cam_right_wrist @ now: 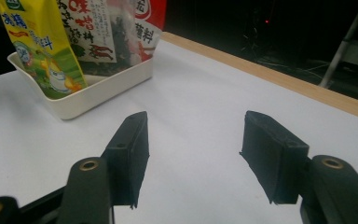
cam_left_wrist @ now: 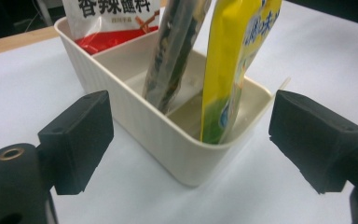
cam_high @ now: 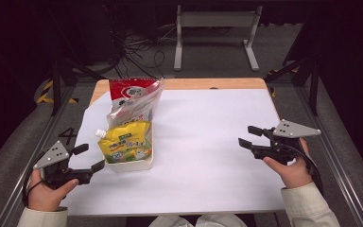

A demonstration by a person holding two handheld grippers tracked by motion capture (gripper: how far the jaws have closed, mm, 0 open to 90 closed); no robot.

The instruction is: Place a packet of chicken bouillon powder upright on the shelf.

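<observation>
Both grippers sit near the front edge of the white surface (cam_high: 208, 142). Cream tray (cam_high: 132, 164) at the surface's left holds, upright, a red seasoning bag (cam_high: 131, 91), clear spice bag (cam_high: 134, 113), yellow spout pouch (cam_high: 125, 142). L gripper (cam_high: 89, 158) just beside the tray, fingers released, nothing betw. them. R gripper (cam_high: 248, 136) well apart, fingers released too.

Left hand (cam_high: 45, 189) at the near left corner, forearm in a pale sleeve coming in from the near edge. It grips the left gripper (cam_high: 89, 158), which points right and slightly far; jaws stand wide apart, nothing between the pads.

Right hand (cam_high: 293, 170) at the near right, sleeve likewise pale. The right gripper (cam_high: 250, 136) points left, about level; jaws parted, nothing between them. The two hands are well apart.
</observation>
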